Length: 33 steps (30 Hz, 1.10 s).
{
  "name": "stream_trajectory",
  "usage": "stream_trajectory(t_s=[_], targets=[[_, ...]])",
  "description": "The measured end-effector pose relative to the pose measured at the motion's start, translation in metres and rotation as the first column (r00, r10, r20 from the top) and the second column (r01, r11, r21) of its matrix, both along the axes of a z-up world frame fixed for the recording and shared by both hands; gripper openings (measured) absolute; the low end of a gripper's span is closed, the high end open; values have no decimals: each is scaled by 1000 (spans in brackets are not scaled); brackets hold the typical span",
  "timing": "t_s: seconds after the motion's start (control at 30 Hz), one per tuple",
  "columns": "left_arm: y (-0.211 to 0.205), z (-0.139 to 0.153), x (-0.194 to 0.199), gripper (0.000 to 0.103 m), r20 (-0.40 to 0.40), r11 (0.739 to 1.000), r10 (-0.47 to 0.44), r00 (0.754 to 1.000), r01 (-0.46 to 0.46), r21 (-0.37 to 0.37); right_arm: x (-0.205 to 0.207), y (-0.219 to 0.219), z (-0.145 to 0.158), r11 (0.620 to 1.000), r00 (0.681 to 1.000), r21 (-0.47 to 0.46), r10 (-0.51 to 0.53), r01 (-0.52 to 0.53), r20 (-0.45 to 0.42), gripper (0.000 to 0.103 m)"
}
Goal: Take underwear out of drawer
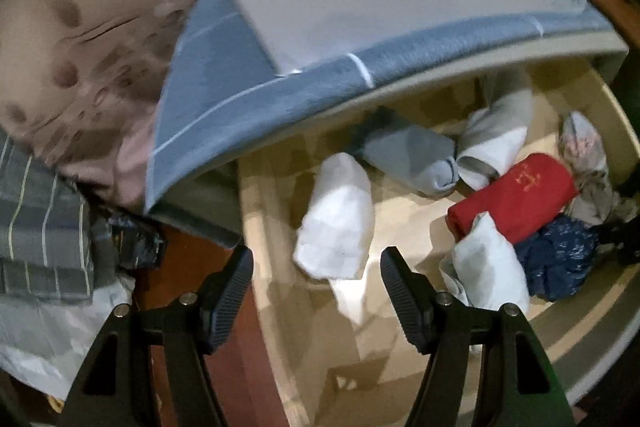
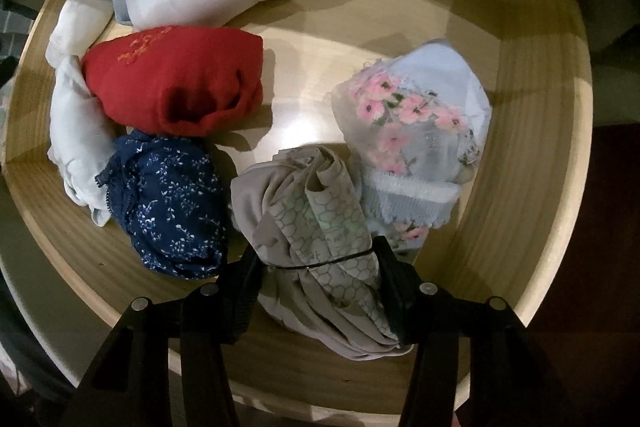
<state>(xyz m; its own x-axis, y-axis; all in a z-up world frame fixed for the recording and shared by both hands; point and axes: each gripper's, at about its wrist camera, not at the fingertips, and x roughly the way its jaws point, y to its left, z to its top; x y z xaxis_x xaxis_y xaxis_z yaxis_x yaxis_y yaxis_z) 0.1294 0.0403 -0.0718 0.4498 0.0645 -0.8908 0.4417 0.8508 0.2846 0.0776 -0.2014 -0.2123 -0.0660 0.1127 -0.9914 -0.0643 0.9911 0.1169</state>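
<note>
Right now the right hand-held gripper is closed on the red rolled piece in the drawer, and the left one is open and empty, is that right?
Not the red piece. The right wrist view shows the right hand-held gripper closed on the beige roll with the honeycomb print, and the red one lies untouched in the drawer. The left hand-held gripper is open and empty.

Black angular gripper arms, silver screws, ribbed black fingers [image 1: 236,279]
</note>
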Motion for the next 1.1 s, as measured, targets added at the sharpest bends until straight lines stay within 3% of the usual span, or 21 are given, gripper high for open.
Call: stream_trajectory(t_s=[0.37,0.47,0.53,0.57,0.6,1.1], targets=[[-19,-41,33,68,-27,991,-57,998,60,118,-25,-1,10,1000,1000,22,-12,12,2,50],[-21,-55,40,68,-87,989,-58,995,69,128,-26,-1,11,1000,1000,22,-13,13,2,50],[-21,-62,42,68,-116,990,-63,991,77,119,-26,-1,11,1000,1000,22,-13,13,3,50],[-21,-65,43,63,-131,990,-63,989,79,120,-26,-1,10,1000,1000,22,-11,11,2,50],[-20,-69,45,46,-155,990,-61,986,80,119,-26,-1,11,1000,1000,23,-12,12,3,50],[8,-64,32,40,-287,998,-7,958,23,52,-26,0,8,1000,1000,24,-14,14,5,50]])
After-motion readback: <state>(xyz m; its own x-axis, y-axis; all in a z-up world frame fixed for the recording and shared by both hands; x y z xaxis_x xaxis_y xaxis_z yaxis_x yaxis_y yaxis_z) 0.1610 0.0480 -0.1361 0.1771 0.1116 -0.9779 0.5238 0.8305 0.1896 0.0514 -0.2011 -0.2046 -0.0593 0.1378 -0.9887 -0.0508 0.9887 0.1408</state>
